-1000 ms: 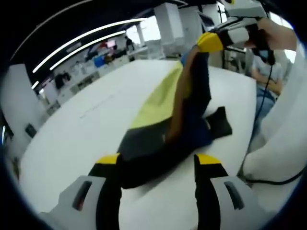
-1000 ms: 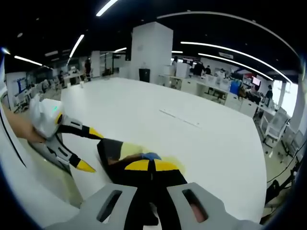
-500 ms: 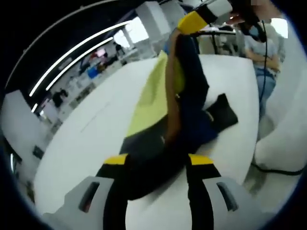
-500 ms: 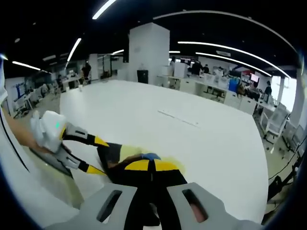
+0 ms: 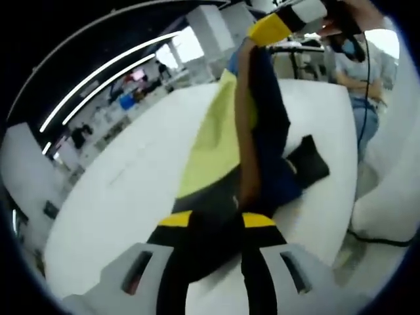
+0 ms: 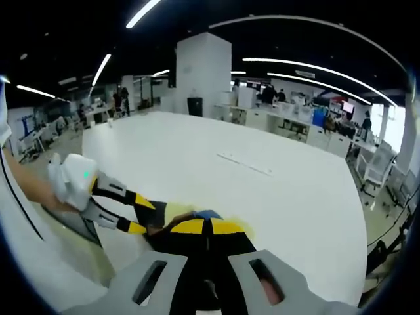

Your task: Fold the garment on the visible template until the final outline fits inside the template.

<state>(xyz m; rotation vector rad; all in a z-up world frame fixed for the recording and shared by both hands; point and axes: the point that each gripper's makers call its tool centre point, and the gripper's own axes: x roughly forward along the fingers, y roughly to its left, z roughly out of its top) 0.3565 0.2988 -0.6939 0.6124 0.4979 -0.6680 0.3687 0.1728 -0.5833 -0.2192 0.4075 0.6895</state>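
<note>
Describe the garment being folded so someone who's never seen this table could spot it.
On the big white table, look between the two yellow-tipped claws. The garment is dark navy with a lime-yellow panel, one end lifted by the right claw, the other at the left claw. It's the one coloured cloth there.

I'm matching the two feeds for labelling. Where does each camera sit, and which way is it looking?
Left gripper view: rides the left gripper, facing along the dark blue and yellow garment on the white table toward the raised right gripper; a hand shows.
Right gripper view: rides the right gripper, facing across the table to the office; the left gripper enters at left.
Shared: garment, table, both grippers.
</note>
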